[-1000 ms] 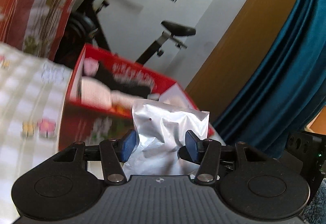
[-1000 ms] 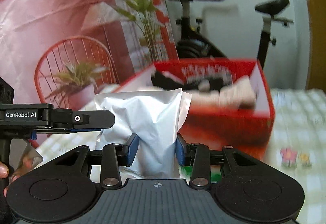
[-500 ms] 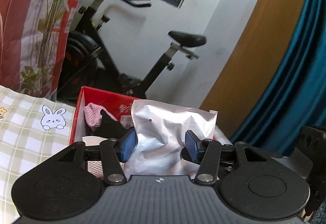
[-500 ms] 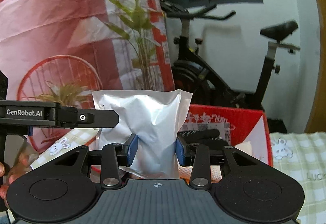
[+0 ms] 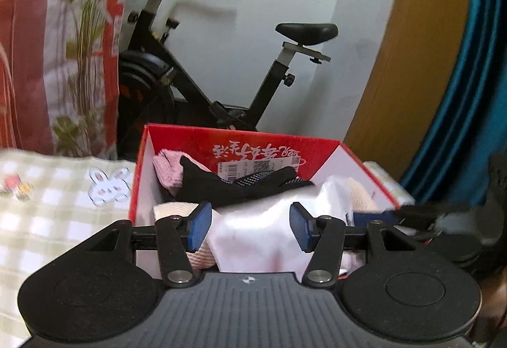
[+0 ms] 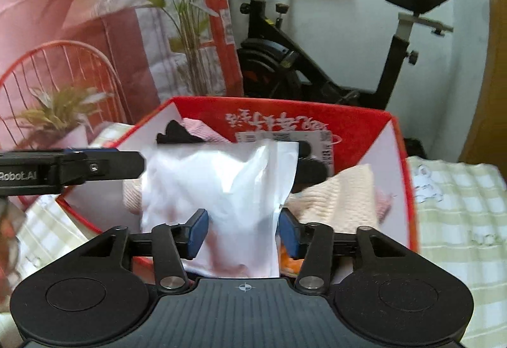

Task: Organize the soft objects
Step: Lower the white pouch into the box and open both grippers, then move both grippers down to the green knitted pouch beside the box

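Both sets of tongs hang over an open red box on a checked tablecloth, a silvery-white pouch between them above the box's jumble of soft things. The right tongs press their blue pads against the pouch's lower sides and have hold of it, while the left tongs stand a little wider, the blurred pouch between their pads, grip impossible to judge. Inside the box lie a black glove, a pink knit and a peach knit cloth; behind it stands an exercise bike.
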A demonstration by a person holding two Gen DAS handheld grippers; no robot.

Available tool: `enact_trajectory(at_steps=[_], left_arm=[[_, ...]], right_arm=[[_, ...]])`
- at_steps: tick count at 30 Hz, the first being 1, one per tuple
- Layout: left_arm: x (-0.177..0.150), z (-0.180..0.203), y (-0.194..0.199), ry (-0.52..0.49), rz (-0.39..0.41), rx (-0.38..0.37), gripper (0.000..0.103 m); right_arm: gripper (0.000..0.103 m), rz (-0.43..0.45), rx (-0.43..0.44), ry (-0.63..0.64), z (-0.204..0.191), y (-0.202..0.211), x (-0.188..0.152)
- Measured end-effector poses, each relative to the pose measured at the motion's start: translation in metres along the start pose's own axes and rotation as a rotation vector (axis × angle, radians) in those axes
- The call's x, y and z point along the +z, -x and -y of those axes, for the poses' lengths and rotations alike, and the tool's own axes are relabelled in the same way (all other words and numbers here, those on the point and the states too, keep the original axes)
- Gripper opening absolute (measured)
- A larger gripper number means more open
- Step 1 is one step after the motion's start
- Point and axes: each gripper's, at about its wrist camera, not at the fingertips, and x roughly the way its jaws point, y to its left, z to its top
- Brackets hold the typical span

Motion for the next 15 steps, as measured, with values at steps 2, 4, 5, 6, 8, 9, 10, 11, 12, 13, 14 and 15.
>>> enact_trajectory(at_steps=[2, 4, 5, 6, 8, 9, 10, 11, 12, 13, 14, 15], left_arm=[[0.0, 0.003, 0.005, -0.023, -0.001, 0.023, 0.066], [0.0, 0.004, 0.012, -0.032, 0.008, 0.037, 0.076], [-0.001, 0.005, 0.017, -0.038, 0.013, 0.044, 0.082], [0.0, 0.005, 0.021, -0.045, 0.017, 0.051, 0.086], [-0.001, 0.008, 0.028, -0.054, 0.024, 0.063, 0.097], [-0.001, 0.008, 0.032, -0.055, 0.026, 0.07, 0.099], [-0.002, 0.008, 0.035, -0.055, 0.026, 0.077, 0.102], [-0.002, 0.008, 0.038, -0.053, 0.024, 0.082, 0.103], [-0.003, 0.007, 0.04, -0.048, 0.022, 0.086, 0.103], [-0.004, 0.006, 0.043, -0.041, 0.016, 0.093, 0.103], [-0.005, 0.005, 0.045, -0.034, 0.012, 0.099, 0.103], [-0.007, 0.005, 0.048, -0.029, 0.012, 0.101, 0.103]], right_arm=[[0.052, 0.005, -0.018, 0.014, -0.002, 0.006, -0.002], [0.055, 0.019, -0.026, 0.02, -0.001, 0.015, -0.002], [0.062, 0.031, -0.033, 0.028, -0.002, 0.02, -0.003], [0.07, 0.04, -0.042, 0.036, -0.001, 0.025, -0.003], [0.079, 0.065, -0.051, 0.059, -0.002, 0.036, -0.004], [0.086, 0.077, -0.053, 0.072, -0.002, 0.042, -0.005], [0.09, 0.086, -0.055, 0.081, -0.002, 0.047, -0.007], [0.096, 0.095, -0.056, 0.087, -0.001, 0.054, -0.008], [0.1, 0.104, -0.055, 0.09, -0.001, 0.059, -0.009], [0.102, 0.111, -0.052, 0.093, 0.001, 0.064, -0.01], [0.103, 0.118, -0.048, 0.092, 0.002, 0.07, -0.013], [0.103, 0.12, -0.046, 0.09, 0.003, 0.073, -0.014]])
